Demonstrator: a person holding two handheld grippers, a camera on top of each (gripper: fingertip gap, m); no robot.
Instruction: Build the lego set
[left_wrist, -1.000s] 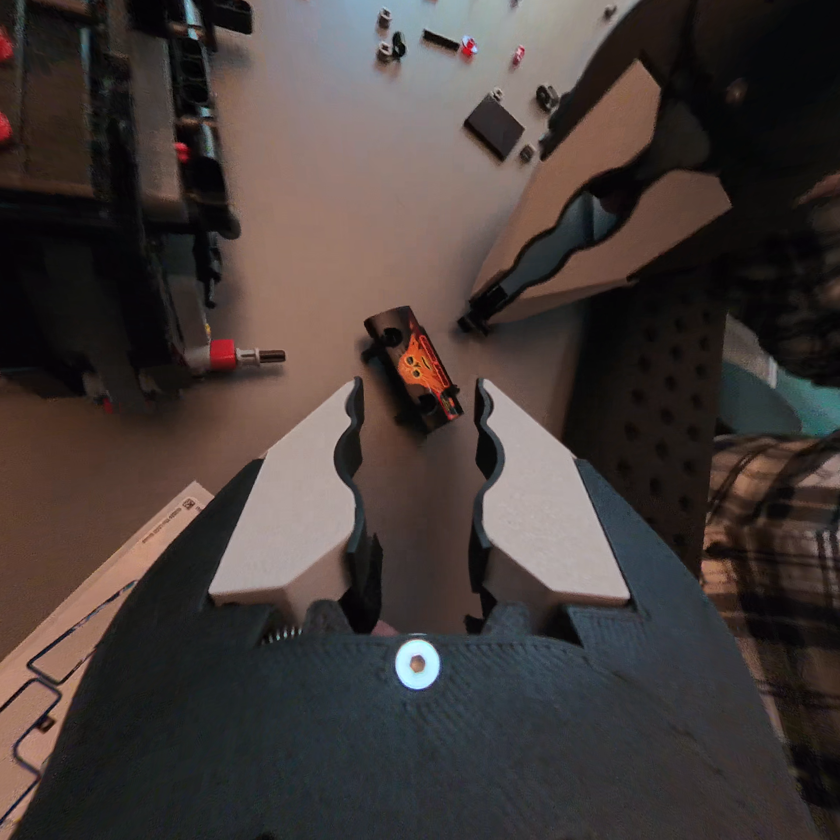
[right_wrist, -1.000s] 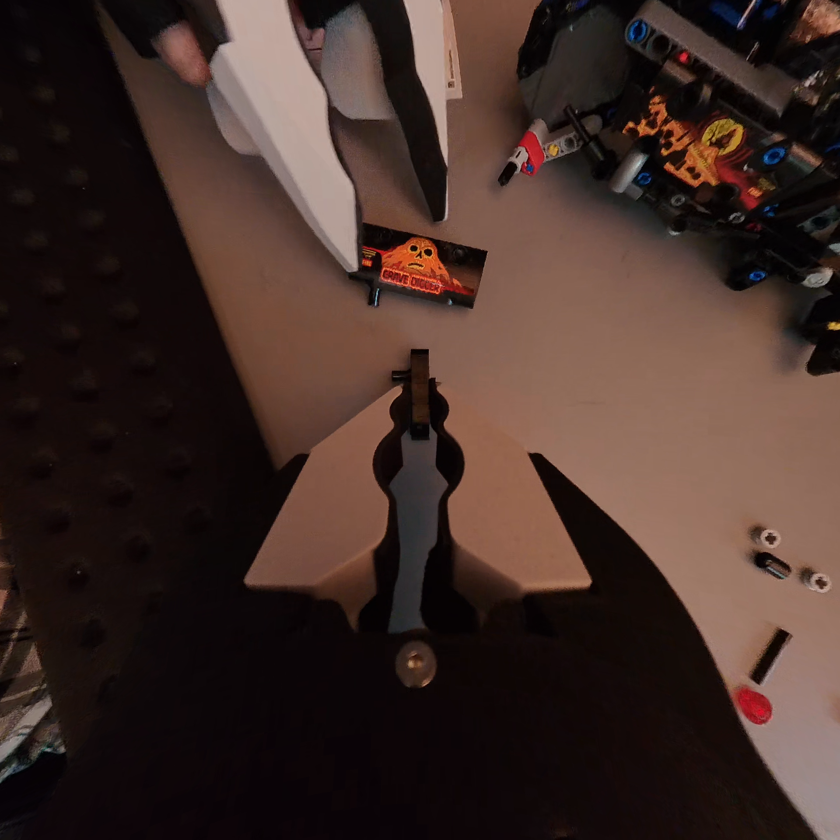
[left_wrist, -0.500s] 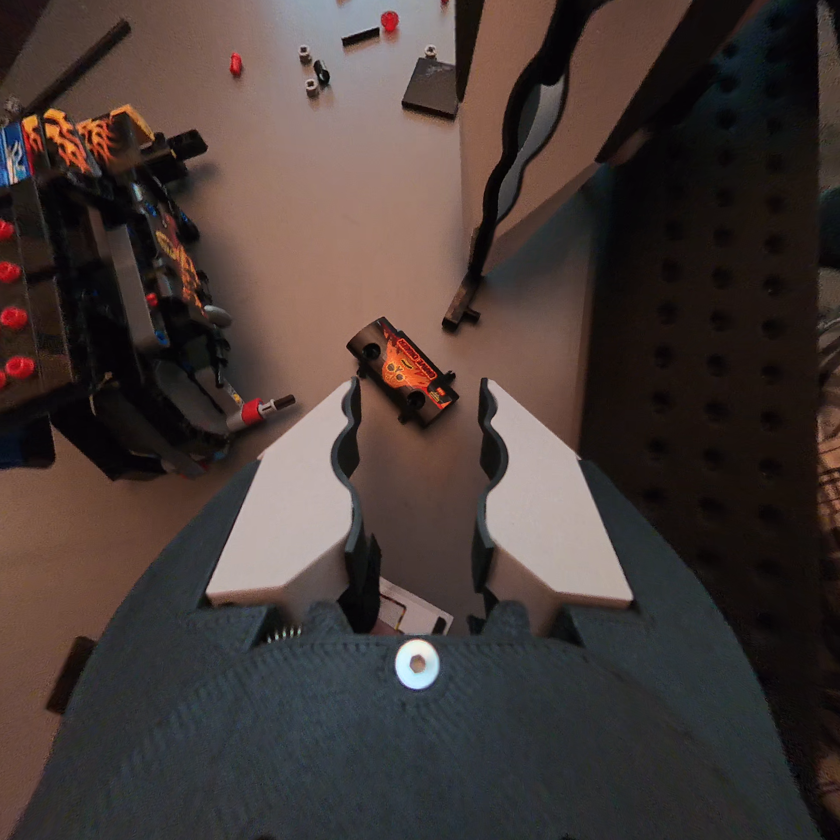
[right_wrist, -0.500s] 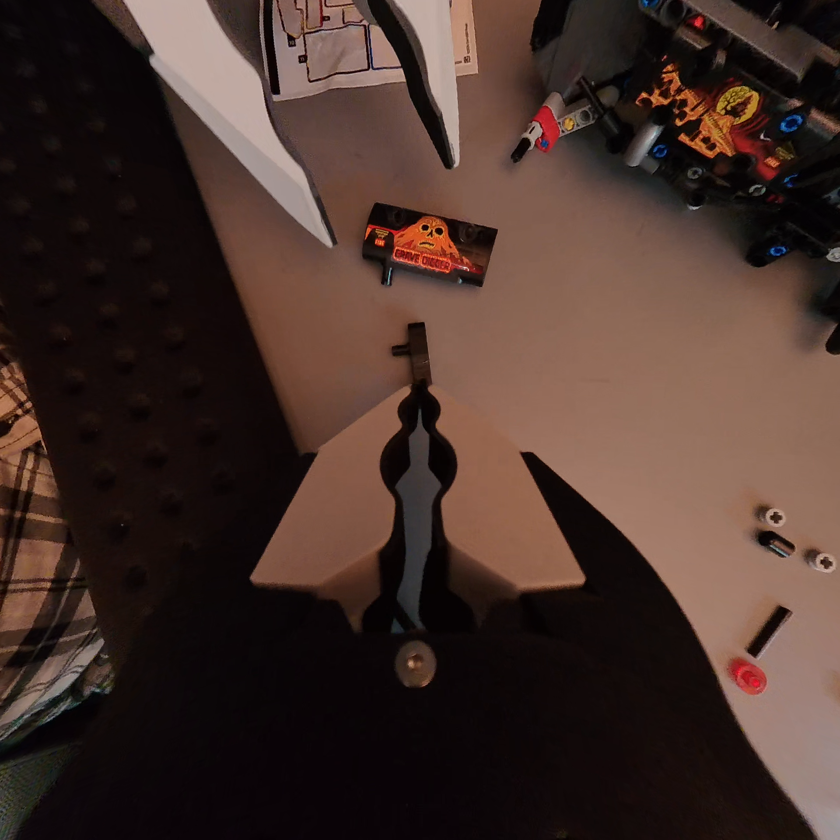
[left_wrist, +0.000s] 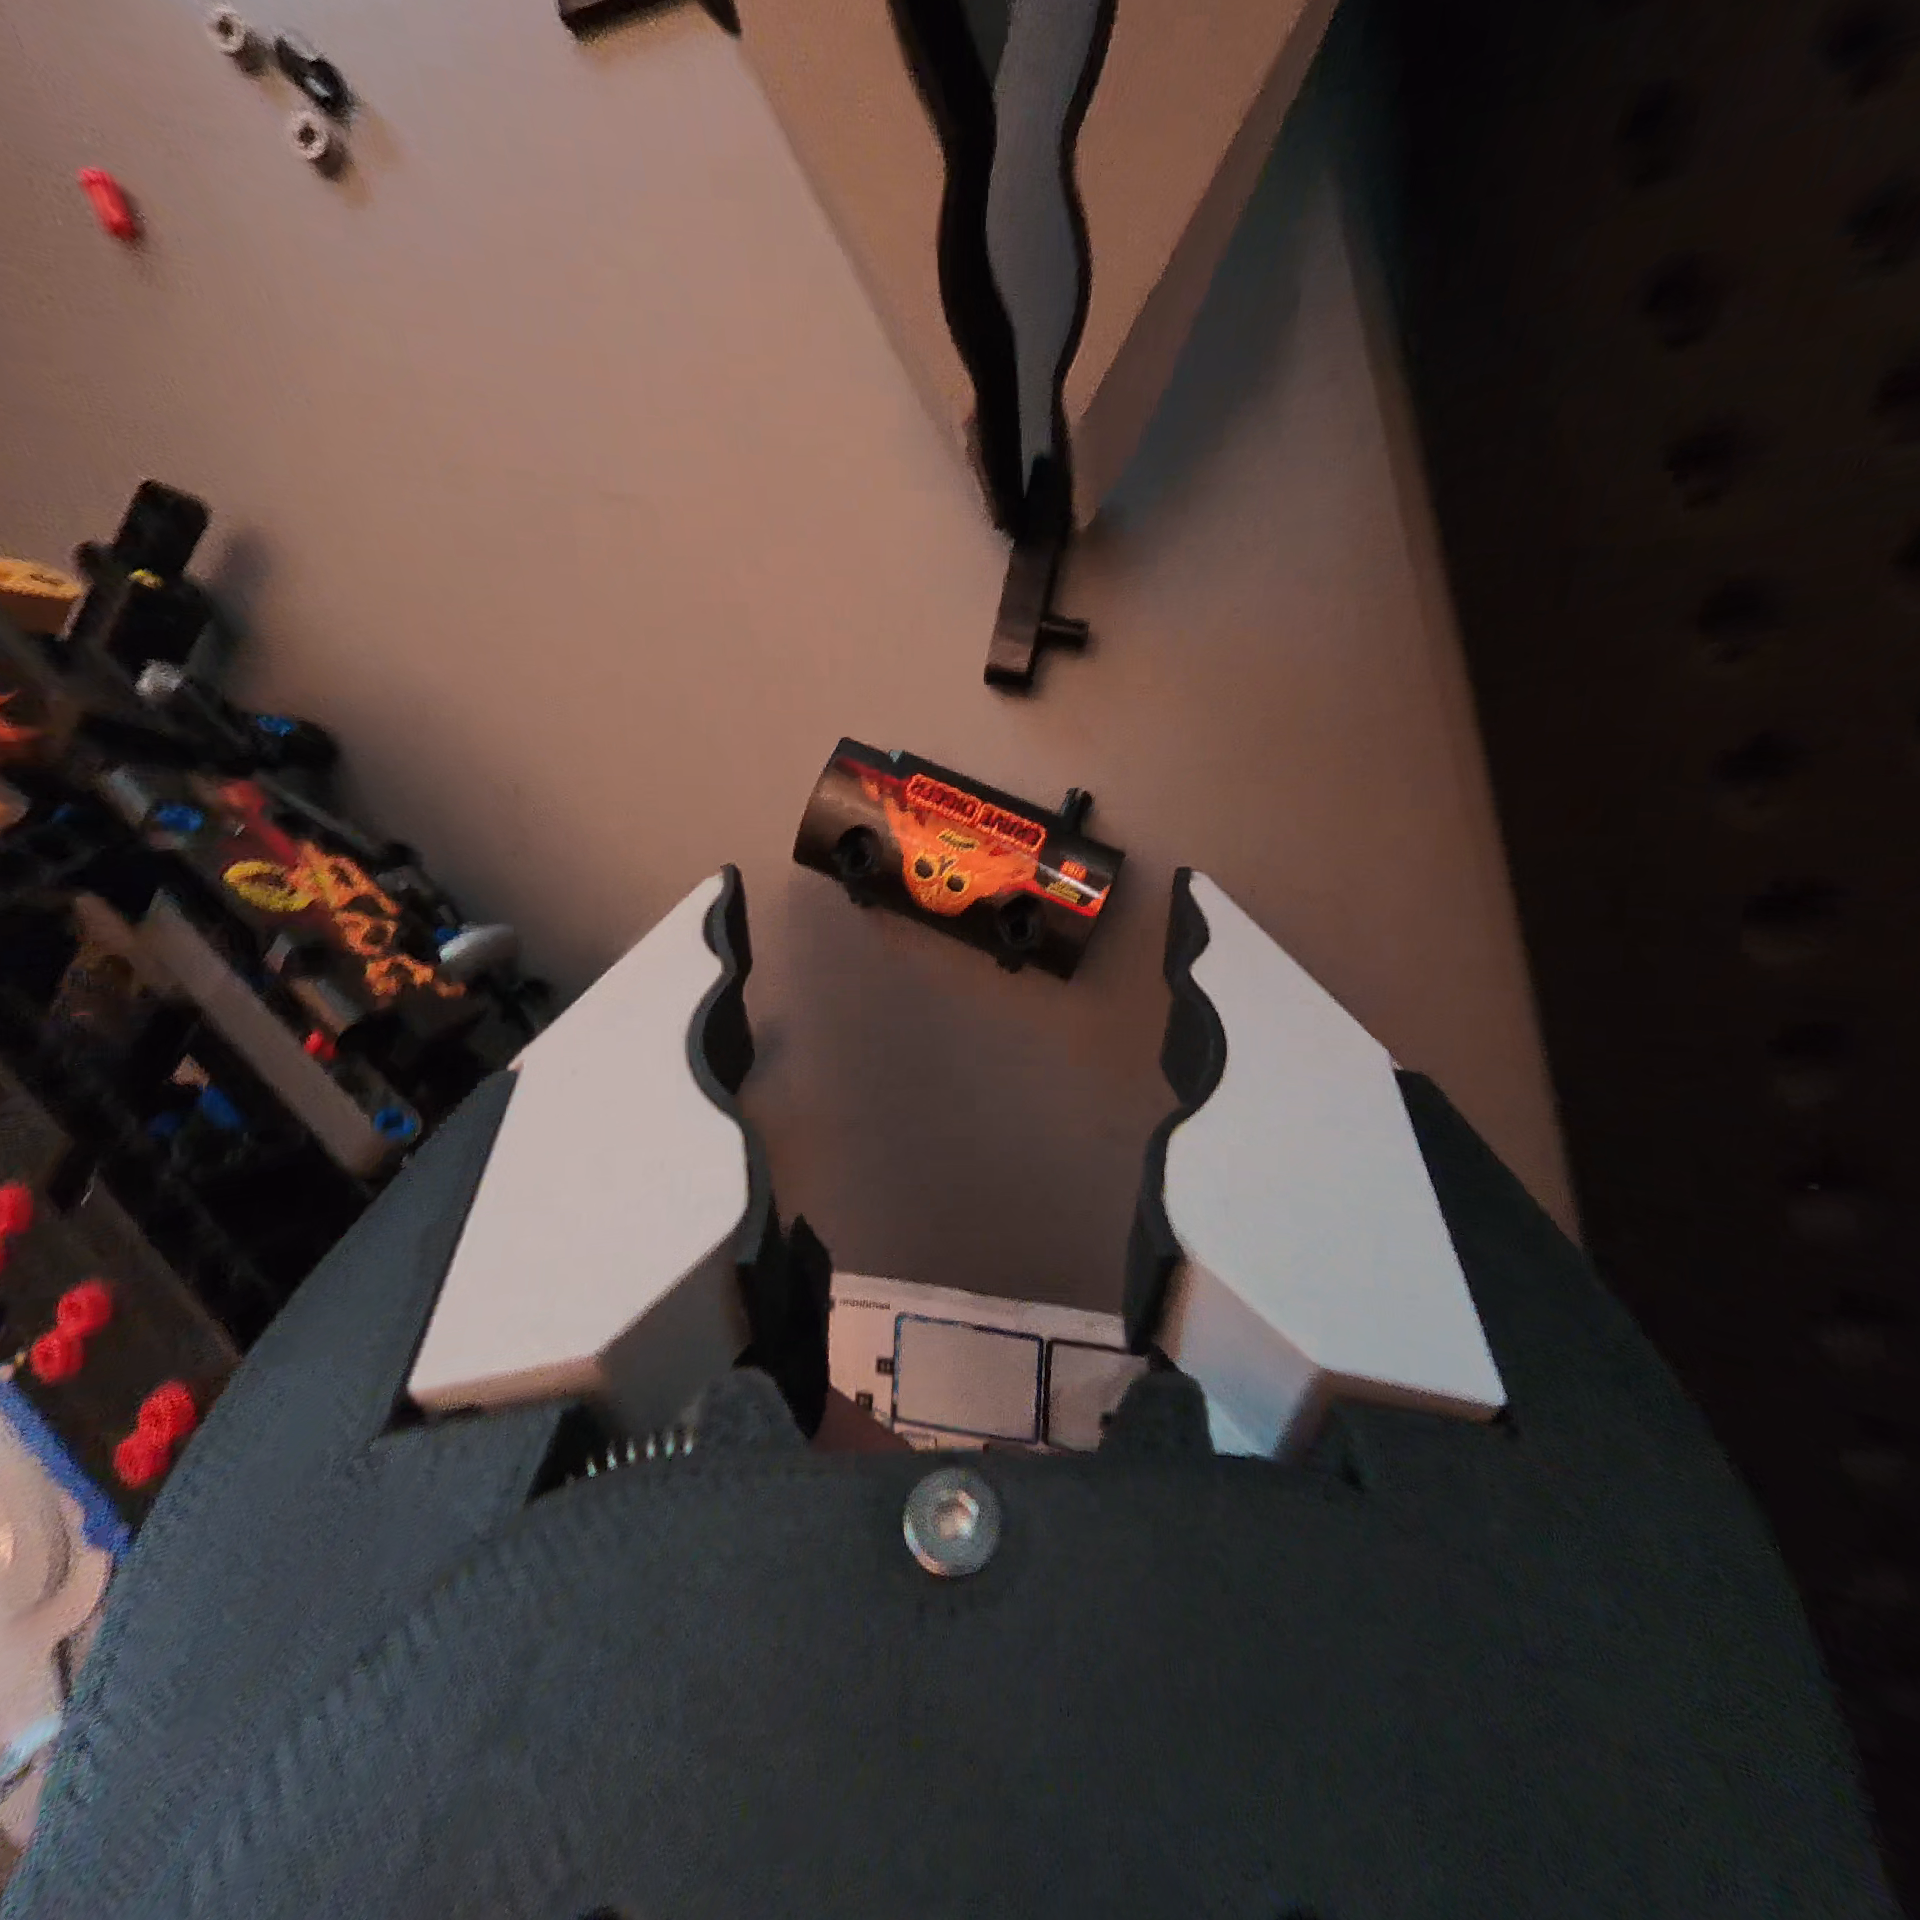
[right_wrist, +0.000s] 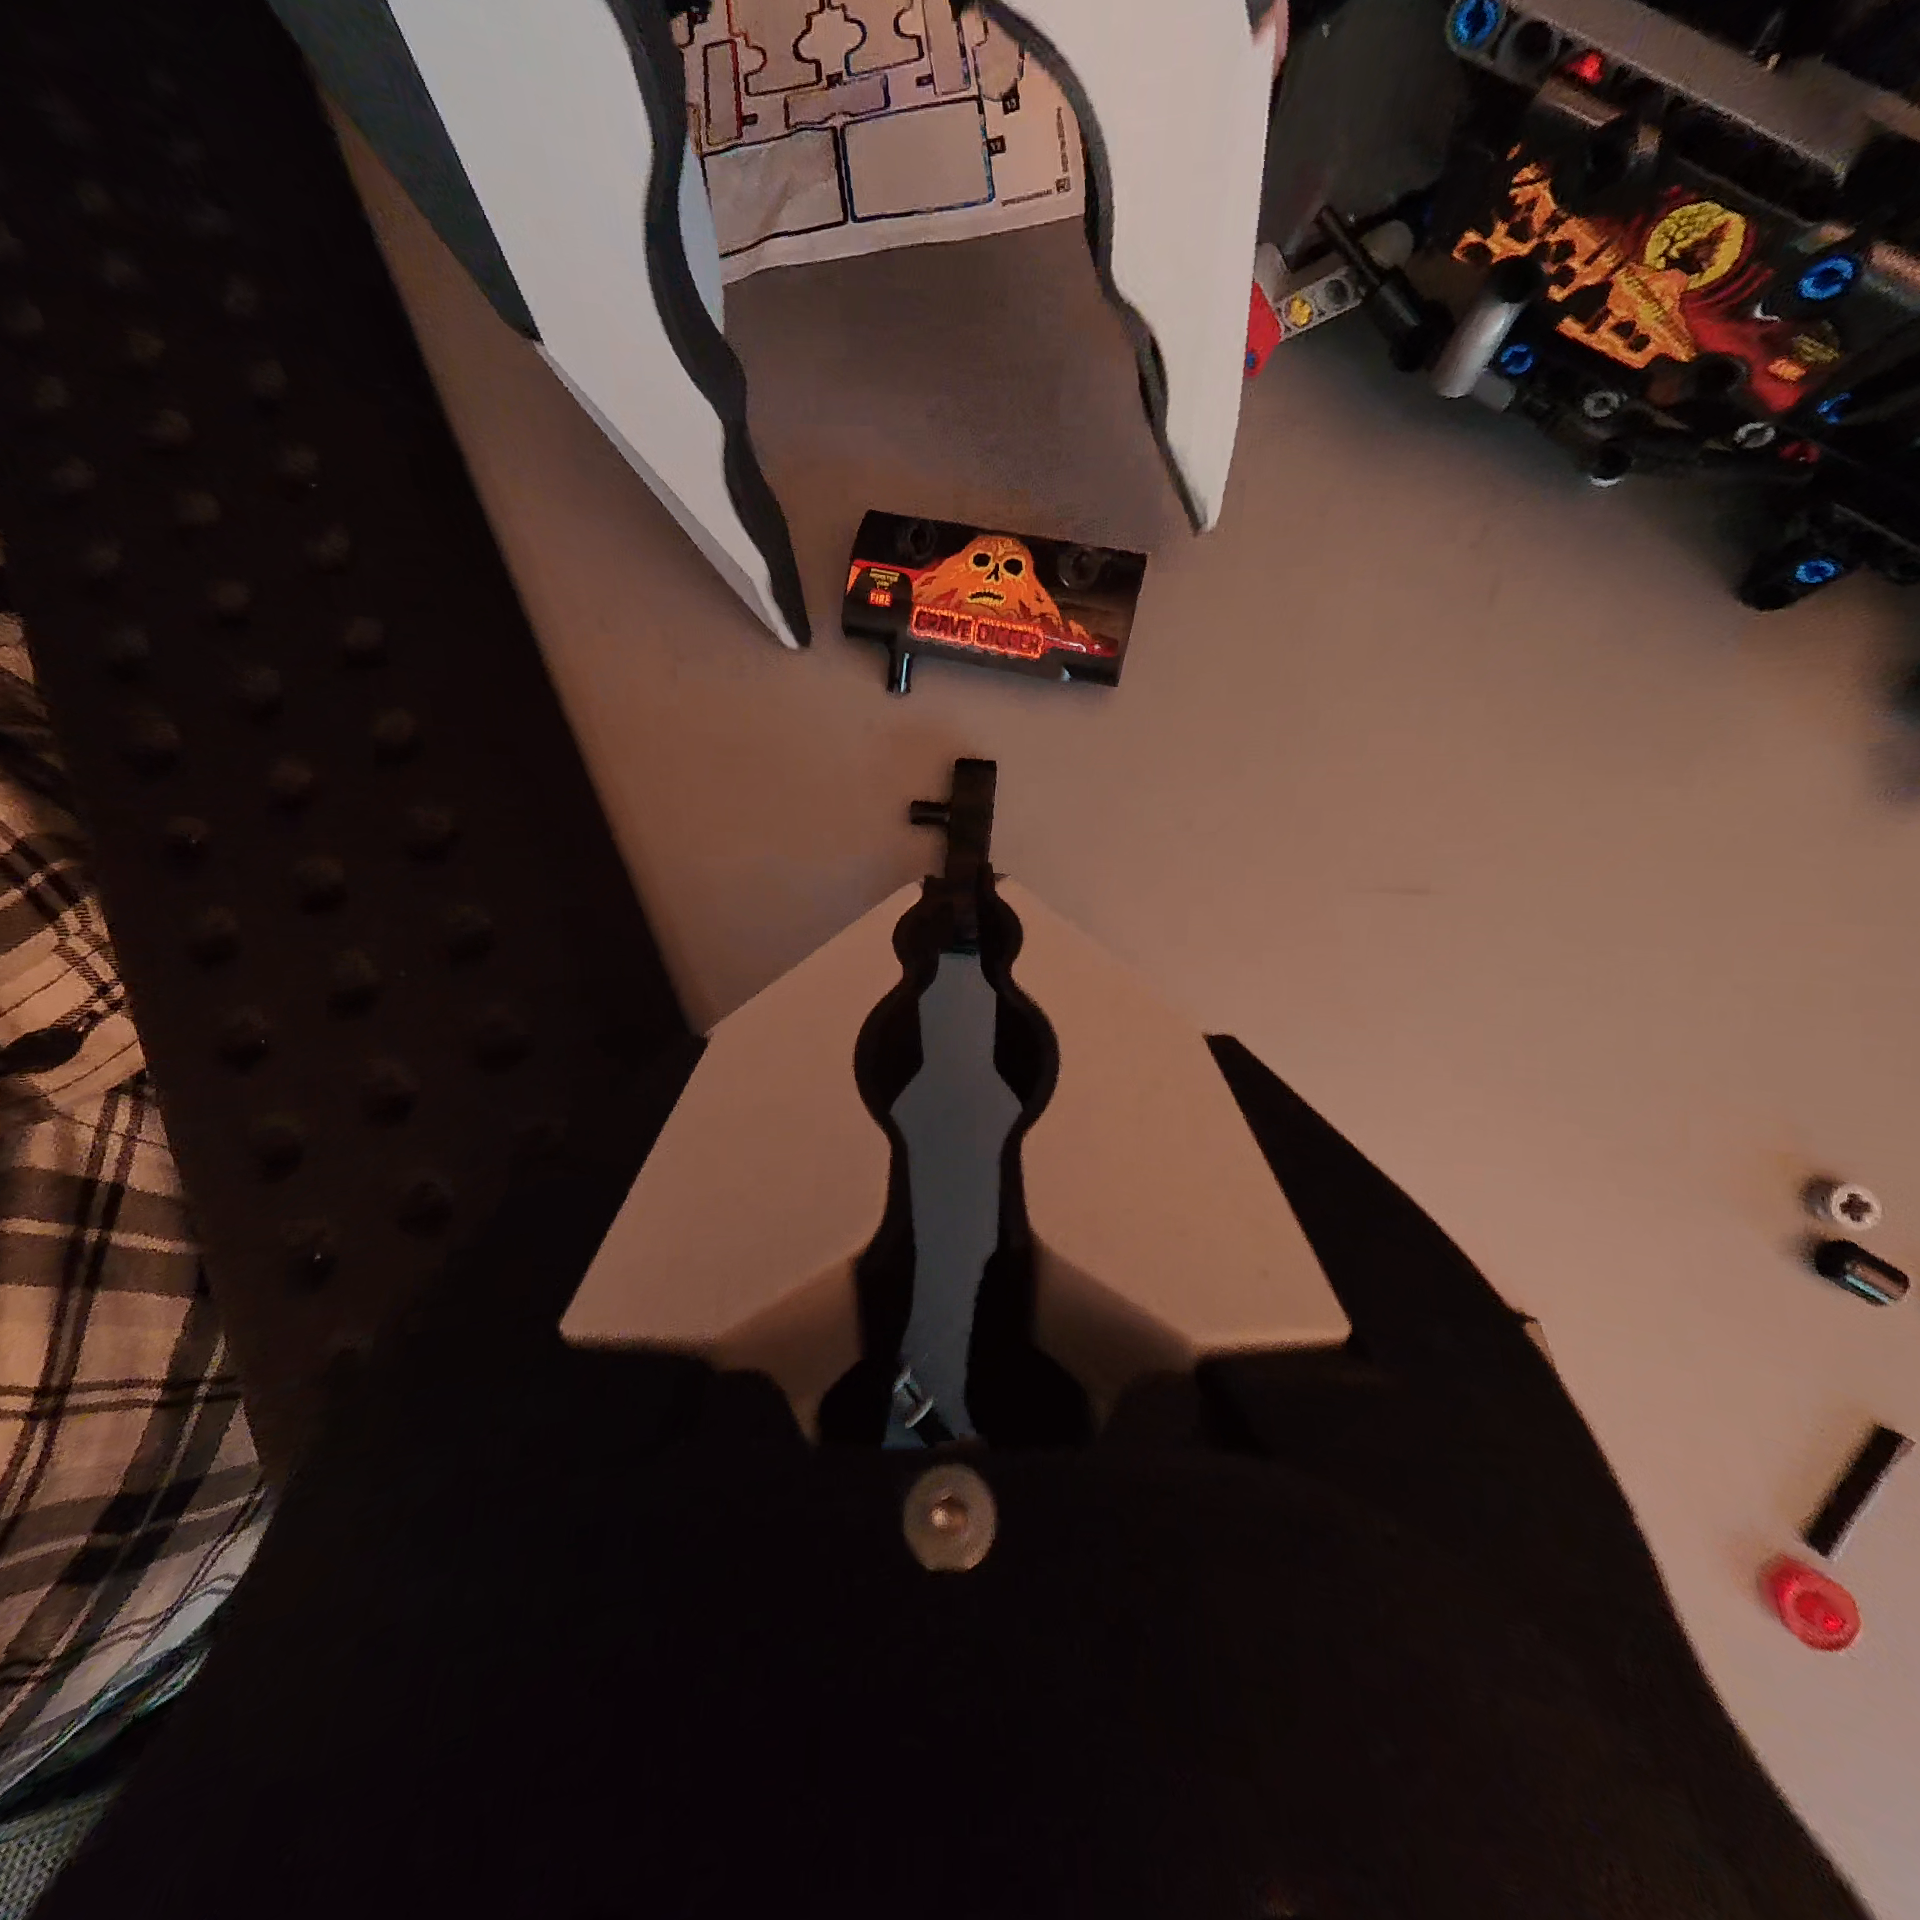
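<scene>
A black panel with an orange skull sticker lies flat on the table. My left gripper is open and empty, its fingertips on either side of the panel's near edge. It shows in the right wrist view straddling the panel from the far side. My right gripper is shut on a thin black beam with a side pin, held just short of the panel. It shows in the left wrist view with the beam.
A partly built dark truck model with flame stickers stands beside the panel. A sticker sheet lies under my left gripper. Small loose parts, a black bar and a red stud lie to the right. A dark studded mat borders the table. Some 6 cm of space lies between my two pairs of fingers. My right tips are roughly 15 cm from the black bar.
My left gripper has swung round and moved closer, so its fingers now flank the panel and face my right gripper. My right gripper holds the beam almost still.
</scene>
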